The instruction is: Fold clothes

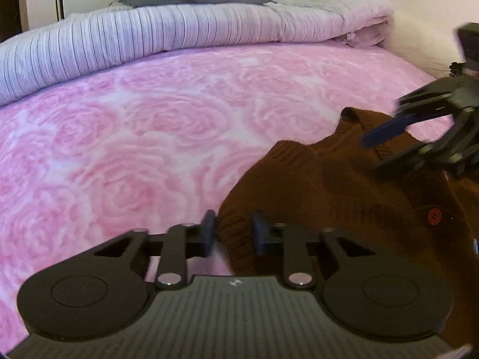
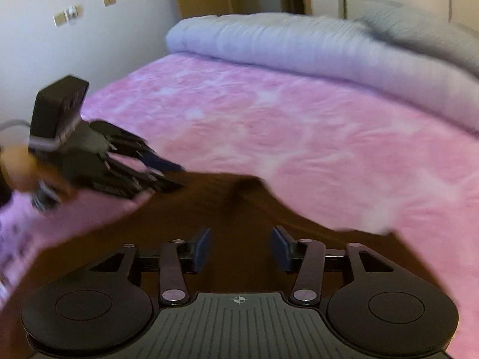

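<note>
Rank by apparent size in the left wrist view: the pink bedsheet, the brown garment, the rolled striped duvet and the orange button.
1. pink bedsheet
2. brown garment and rolled striped duvet: similar apparent area; the garment lies nearer the camera, so I do not rank them.
3. orange button, clearly the smallest.

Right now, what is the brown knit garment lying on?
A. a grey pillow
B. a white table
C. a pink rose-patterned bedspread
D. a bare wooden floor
C: the brown knit garment is spread over the pink rose-patterned bedspread, with the rolled striped duvet lying apart behind it.
</note>
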`<state>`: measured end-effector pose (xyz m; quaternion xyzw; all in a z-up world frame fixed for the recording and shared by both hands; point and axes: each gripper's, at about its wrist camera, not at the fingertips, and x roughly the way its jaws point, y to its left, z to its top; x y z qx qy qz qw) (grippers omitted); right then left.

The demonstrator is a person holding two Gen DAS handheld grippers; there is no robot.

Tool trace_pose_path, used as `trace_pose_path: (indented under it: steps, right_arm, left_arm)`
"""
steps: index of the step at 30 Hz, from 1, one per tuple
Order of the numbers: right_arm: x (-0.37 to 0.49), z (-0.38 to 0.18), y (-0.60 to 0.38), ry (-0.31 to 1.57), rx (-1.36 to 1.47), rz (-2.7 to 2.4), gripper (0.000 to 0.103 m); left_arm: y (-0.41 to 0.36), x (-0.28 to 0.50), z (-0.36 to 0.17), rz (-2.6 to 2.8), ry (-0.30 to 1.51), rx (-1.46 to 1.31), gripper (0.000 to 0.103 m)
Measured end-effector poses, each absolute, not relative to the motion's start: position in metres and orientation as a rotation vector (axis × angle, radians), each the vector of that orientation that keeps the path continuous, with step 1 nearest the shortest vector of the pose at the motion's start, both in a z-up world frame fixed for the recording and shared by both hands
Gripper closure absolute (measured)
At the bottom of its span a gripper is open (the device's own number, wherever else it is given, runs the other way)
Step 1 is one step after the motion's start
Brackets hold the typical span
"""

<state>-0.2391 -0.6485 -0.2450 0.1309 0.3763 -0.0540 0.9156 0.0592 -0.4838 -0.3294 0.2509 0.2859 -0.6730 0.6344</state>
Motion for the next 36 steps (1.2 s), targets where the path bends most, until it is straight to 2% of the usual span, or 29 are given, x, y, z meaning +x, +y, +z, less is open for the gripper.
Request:
trace_pose_path:
  steps: [4, 5, 6, 7, 8, 10, 12, 15, 20, 23, 25, 28, 34, 35, 36]
  right_arm:
    - [-0.205, -0.259, -0.658, 0.826, 0.351, -0.107, 0.052]
    - [-0.200, -0.264, -0.662, 0.837, 0.396, -0.091, 0.056]
    - [-0.197, -0.269, -0.665, 0.844, 0.441, -0.073, 0.090]
    - [-0.200, -0.269, -0.666, 0.841, 0.458, -0.058, 0.101]
    - [-0.208, -0.263, -0.668, 0.835, 0.446, -0.068, 0.101]
    - [-0.212, -0.251, -0.675, 0.815, 0.384, -0.120, 0.101]
    - [-0.213, -0.241, -0.688, 0.797, 0.336, -0.179, 0.101]
    - [-0.206, -0.244, -0.700, 0.821, 0.275, -0.239, 0.103]
    - [-0.210, -0.250, -0.698, 0.826, 0.245, -0.270, 0.102]
    - [-0.246, -0.235, -0.696, 0.793, 0.188, -0.333, 0.095]
    - [-0.278, -0.227, -0.698, 0.785, 0.162, -0.382, 0.076]
    - [-0.328, -0.225, -0.705, 0.801, 0.099, -0.461, 0.059]
    - [-0.380, -0.245, -0.723, 0.868, 0.254, -0.452, 0.057]
    - [-0.385, -0.249, -0.727, 0.869, 0.303, -0.445, 0.057]
    - [-0.386, -0.256, -0.730, 0.875, 0.345, -0.442, 0.058]
  left_arm:
    - [-0.475, 0.064, -0.323, -1.559, 0.632, 0.511, 0.094]
    - [-0.475, 0.064, -0.322, -1.563, 0.625, 0.501, 0.094]
    - [-0.474, 0.064, -0.320, -1.566, 0.618, 0.494, 0.094]
    - [-0.475, 0.065, -0.319, -1.569, 0.610, 0.488, 0.094]
    - [-0.477, 0.065, -0.318, -1.569, 0.608, 0.483, 0.093]
    - [-0.481, 0.066, -0.316, -1.567, 0.608, 0.473, 0.083]
    - [-0.484, 0.067, -0.315, -1.555, 0.602, 0.471, 0.061]
    - [-0.487, 0.068, -0.317, -1.536, 0.617, 0.481, 0.060]
    - [-0.490, 0.068, -0.329, -1.528, 0.679, 0.537, 0.060]
    - [-0.496, 0.070, -0.336, -1.524, 0.698, 0.543, 0.060]
    - [-0.499, 0.067, -0.335, -1.523, 0.662, 0.552, 0.060]
    - [-0.504, 0.057, -0.330, -1.537, 0.578, 0.590, 0.060]
    - [-0.531, 0.028, -0.331, -1.585, 0.487, 0.728, 0.061]
    - [-0.535, 0.025, -0.334, -1.586, 0.484, 0.747, 0.064]
    - [-0.538, 0.021, -0.336, -1.591, 0.481, 0.761, 0.072]
